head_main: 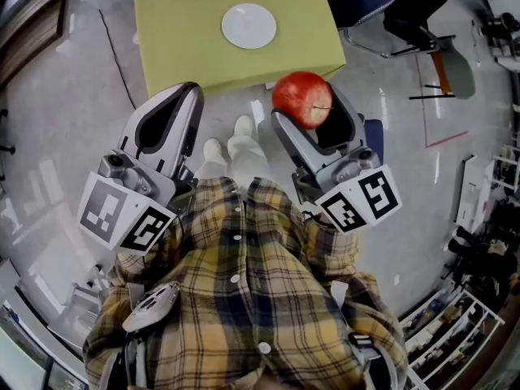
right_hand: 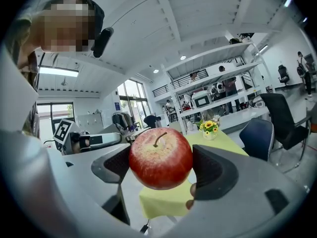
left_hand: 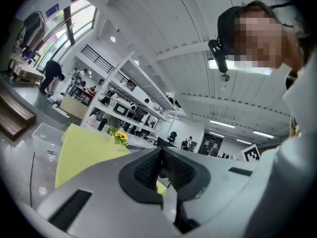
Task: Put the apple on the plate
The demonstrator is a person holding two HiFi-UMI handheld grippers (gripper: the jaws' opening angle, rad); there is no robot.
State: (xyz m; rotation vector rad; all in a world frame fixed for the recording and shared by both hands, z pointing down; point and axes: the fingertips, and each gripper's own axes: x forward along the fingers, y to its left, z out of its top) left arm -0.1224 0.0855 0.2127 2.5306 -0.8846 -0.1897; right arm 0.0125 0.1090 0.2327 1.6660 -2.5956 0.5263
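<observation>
Table [head_main: 175,31] cut by top edge (head view), apple [right_hand: 161,157] apparently masking inner faces of fingers [right_hand: 213,170]

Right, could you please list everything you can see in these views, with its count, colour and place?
apple: one, red, between the right gripper's jaws, short of the table
plate: one, white, empty, on the table
table: one, yellow-green, ahead of the person
flowers: one small yellow bunch, at the table's far end
chairs: two, dark blue and black, right of the table
shelving: one, white, beyond the table
left gripper: one, grey, jaws together, empty
right gripper: one, grey, shut on the apple
shirt: one, yellow plaid, on the person
shoes: two, white, between the grippers
</observation>
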